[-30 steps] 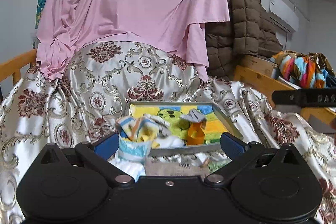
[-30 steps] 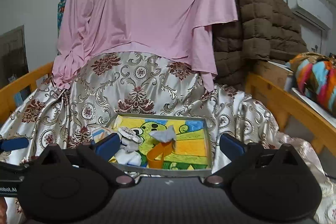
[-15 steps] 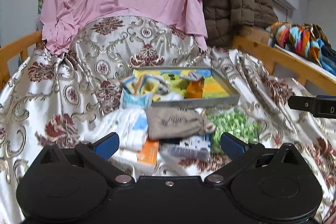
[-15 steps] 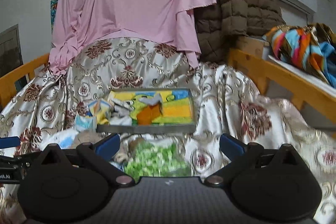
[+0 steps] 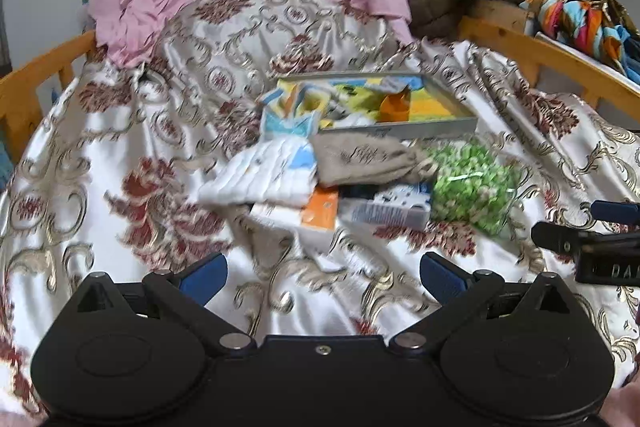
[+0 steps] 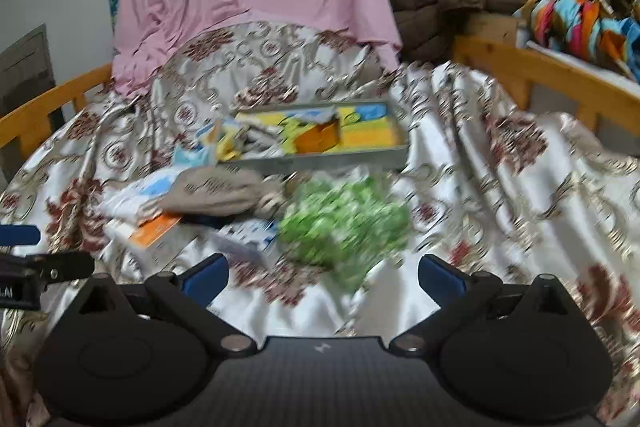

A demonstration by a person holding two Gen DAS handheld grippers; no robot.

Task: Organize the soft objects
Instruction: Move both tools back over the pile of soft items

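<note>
Task judged partly done. Shallow grey tray (image 5: 436, 125) sat on the patterned satin bedspread (image 5: 120, 163), already holding some small cloth pieces, including an orange one (image 5: 394, 105); a few blue-and-yellow pieces (image 5: 294, 111) spilled over its left edge.

Left to sort, lying in a loose pile just in front of the tray: a white ribbed cloth (image 5: 266, 173), a tan drawstring pouch (image 5: 366, 159) overlapping it, a green-and-white bundle (image 6: 344, 221) to the right, plus an orange-and-white packet (image 5: 320, 213) and a blue-and-white packet (image 5: 390, 211) partly under the pouch.

Left gripper (image 5: 322, 273): jaws spread wide, nothing between them, held back from the pile. Right gripper (image 6: 322, 273): likewise spread wide and empty, nearest the green bundle.

Hard to make out: both views motion-blurred; tray contents could not be counted or identified. Whether the green bundle was wrapped in clear film was uncertain. Packet print unreadable.
</note>
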